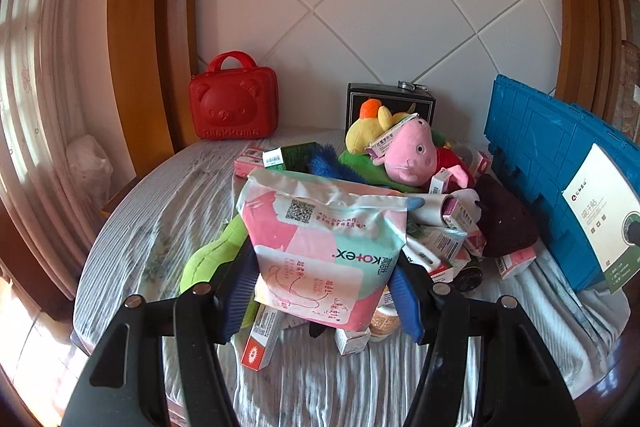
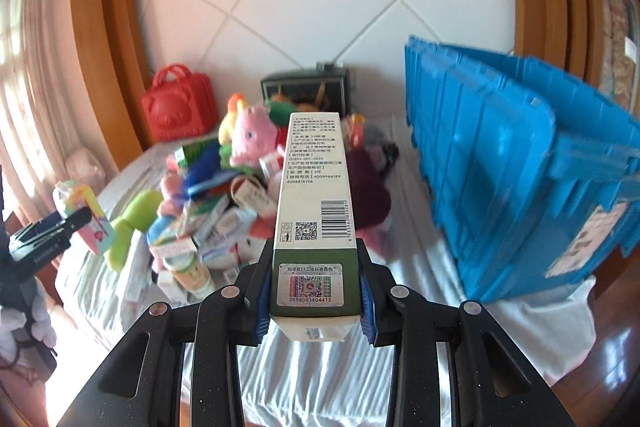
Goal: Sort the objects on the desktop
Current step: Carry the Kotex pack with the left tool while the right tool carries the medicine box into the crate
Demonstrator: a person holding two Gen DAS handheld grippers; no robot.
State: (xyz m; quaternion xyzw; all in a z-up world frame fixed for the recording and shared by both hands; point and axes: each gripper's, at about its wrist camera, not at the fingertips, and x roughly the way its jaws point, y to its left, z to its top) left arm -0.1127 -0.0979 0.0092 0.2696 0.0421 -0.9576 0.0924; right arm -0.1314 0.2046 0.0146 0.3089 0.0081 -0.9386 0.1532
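Note:
My left gripper [image 1: 322, 291] is shut on a pink and mint Kotex pack [image 1: 324, 247] and holds it above the heap of toys and small boxes. The pack and the left gripper also show in the right wrist view [image 2: 86, 223] at the far left. My right gripper [image 2: 312, 291] is shut on a long white and green box [image 2: 314, 211], held lengthwise above the bed. The same box shows in the left wrist view [image 1: 600, 207] in front of the blue crate [image 1: 552, 163].
The heap holds a pink pig plush [image 1: 408, 155], a yellow plush [image 1: 368, 131], a green plush [image 1: 212, 255], a dark maroon pouch [image 1: 504, 223] and several small boxes. A red bear case [image 1: 234, 103] and a black box [image 1: 390, 103] stand at the wall. The crate [image 2: 508, 163] fills the right.

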